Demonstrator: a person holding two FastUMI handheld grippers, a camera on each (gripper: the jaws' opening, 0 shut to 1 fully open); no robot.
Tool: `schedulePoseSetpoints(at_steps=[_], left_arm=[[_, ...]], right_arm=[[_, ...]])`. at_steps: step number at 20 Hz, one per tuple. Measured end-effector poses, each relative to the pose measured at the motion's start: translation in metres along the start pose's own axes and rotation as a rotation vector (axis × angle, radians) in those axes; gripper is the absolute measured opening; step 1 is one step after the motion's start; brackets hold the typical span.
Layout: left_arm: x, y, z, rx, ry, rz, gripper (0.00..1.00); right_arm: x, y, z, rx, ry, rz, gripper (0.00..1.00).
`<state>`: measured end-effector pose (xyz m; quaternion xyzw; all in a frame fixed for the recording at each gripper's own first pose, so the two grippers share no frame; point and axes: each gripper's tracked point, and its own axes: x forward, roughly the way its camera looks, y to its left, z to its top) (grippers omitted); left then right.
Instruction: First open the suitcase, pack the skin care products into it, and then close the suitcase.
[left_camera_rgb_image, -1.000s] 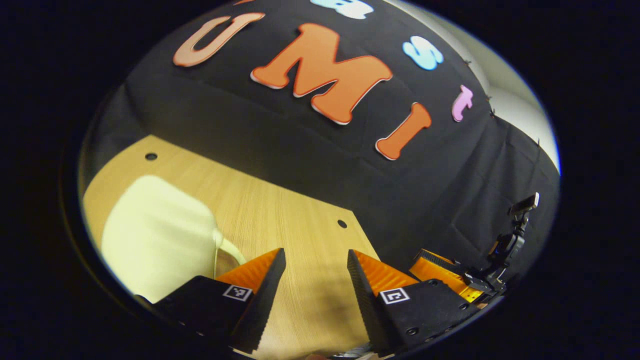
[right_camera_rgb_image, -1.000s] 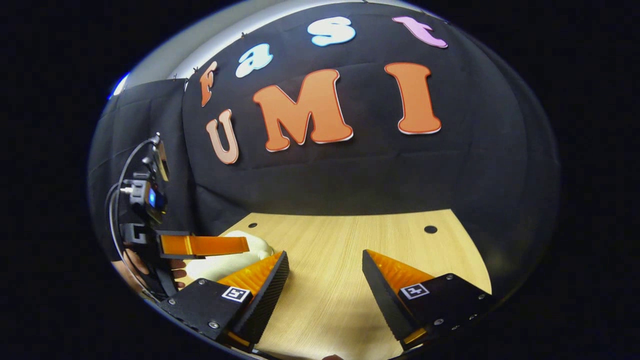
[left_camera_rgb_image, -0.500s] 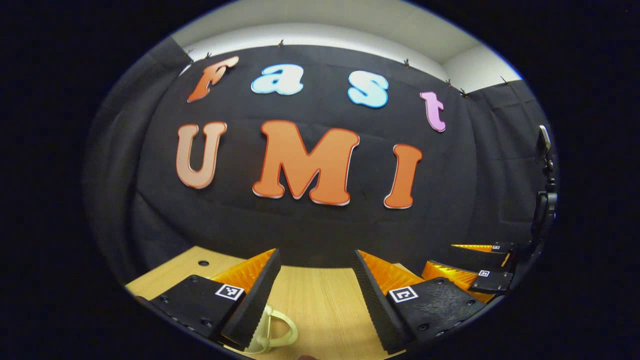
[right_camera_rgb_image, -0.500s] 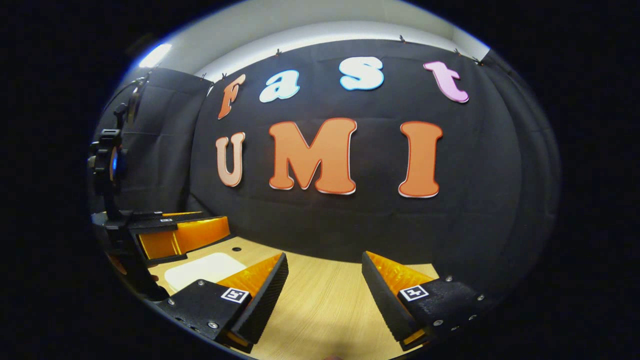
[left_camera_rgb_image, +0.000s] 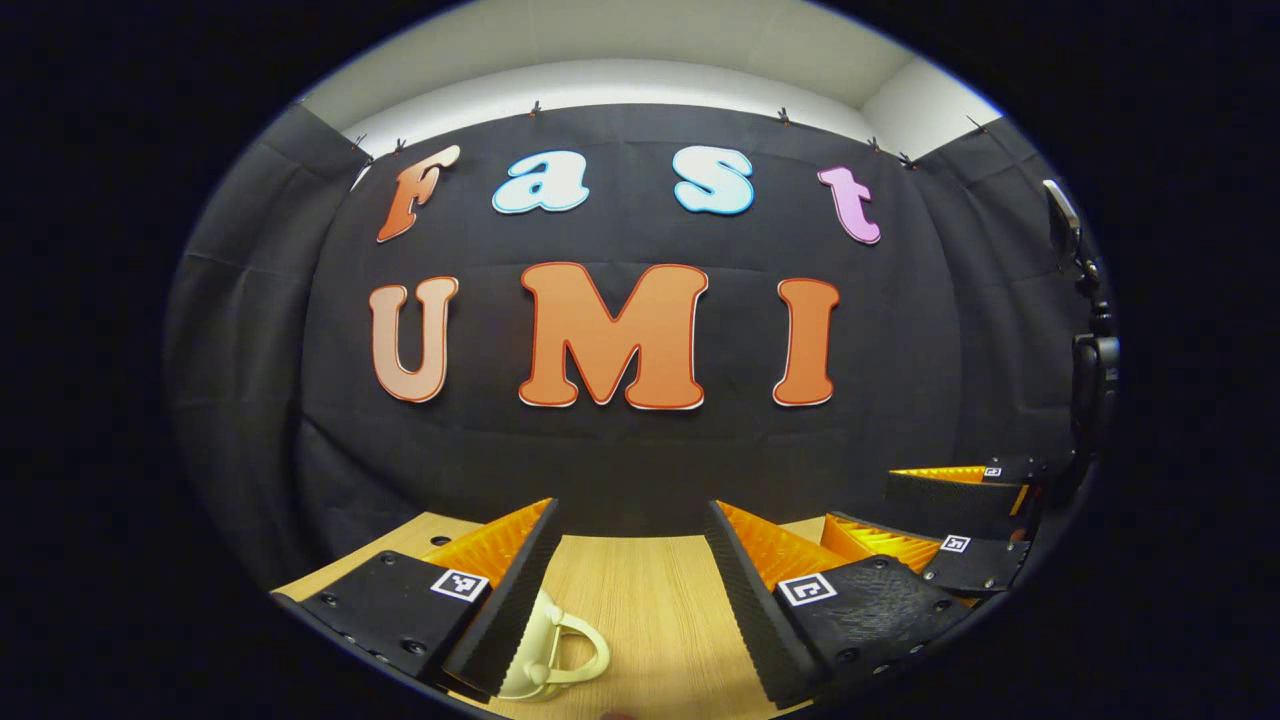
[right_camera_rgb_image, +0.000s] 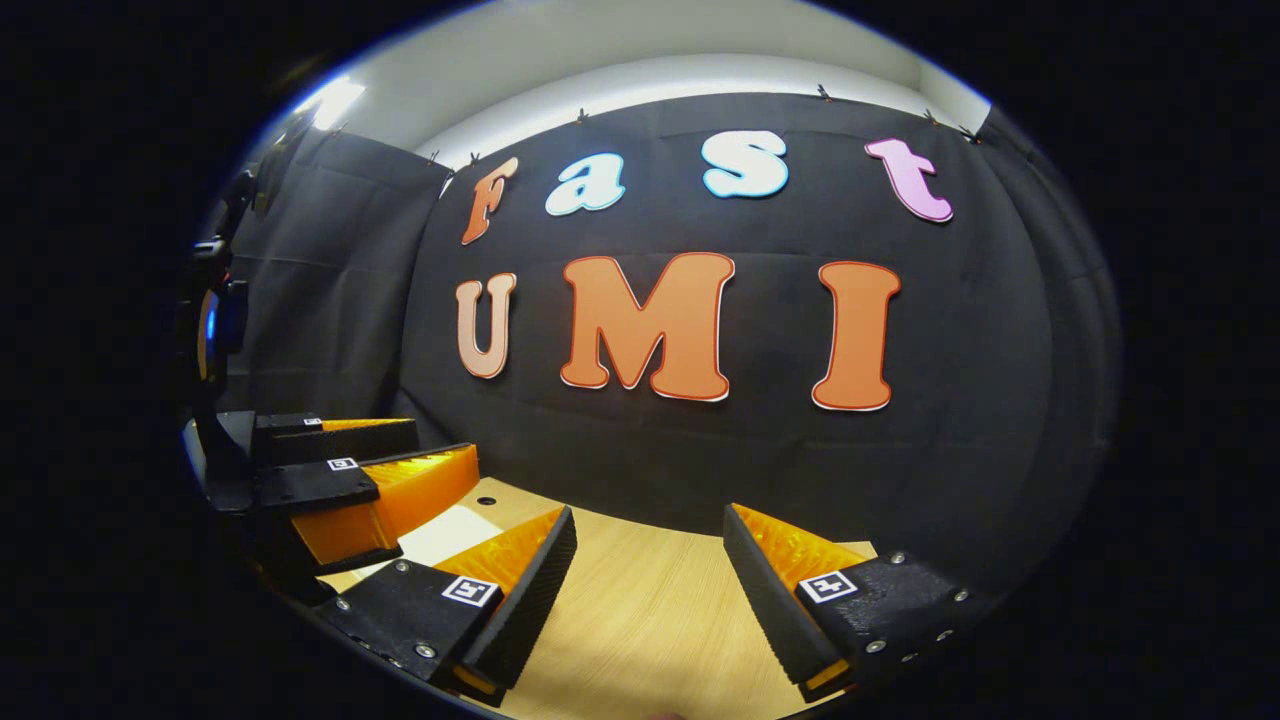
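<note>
The cream suitcase (left_camera_rgb_image: 545, 650) lies on the wooden table (left_camera_rgb_image: 640, 600), its handle seen just beside the left gripper (left_camera_rgb_image: 625, 590), whose jaws stand wide and empty. The right gripper (right_camera_rgb_image: 650, 590), right of the suitcase, is likewise spread wide. The closing step is judged finished or nearly so; withdrawal is called for next

Suitcase (left_camera_rgb_image: 545, 650) mostly hidden behind left claw (left_camera_rgb_image: 628, 560) finger; body cut off.
</note>
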<state>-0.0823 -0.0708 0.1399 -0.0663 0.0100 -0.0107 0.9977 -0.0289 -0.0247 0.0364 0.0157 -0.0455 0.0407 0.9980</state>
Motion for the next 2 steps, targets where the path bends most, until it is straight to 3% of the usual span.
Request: schedulePoseSetpoints(at_steps=[2], left_arm=[[-0.0011,-0.0014,0.0003,0.016,0.005,0.008,0.89]], right_arm=[[-0.0002,0.0024,0.0000,-0.011,-0.001,0.005,0.94]])
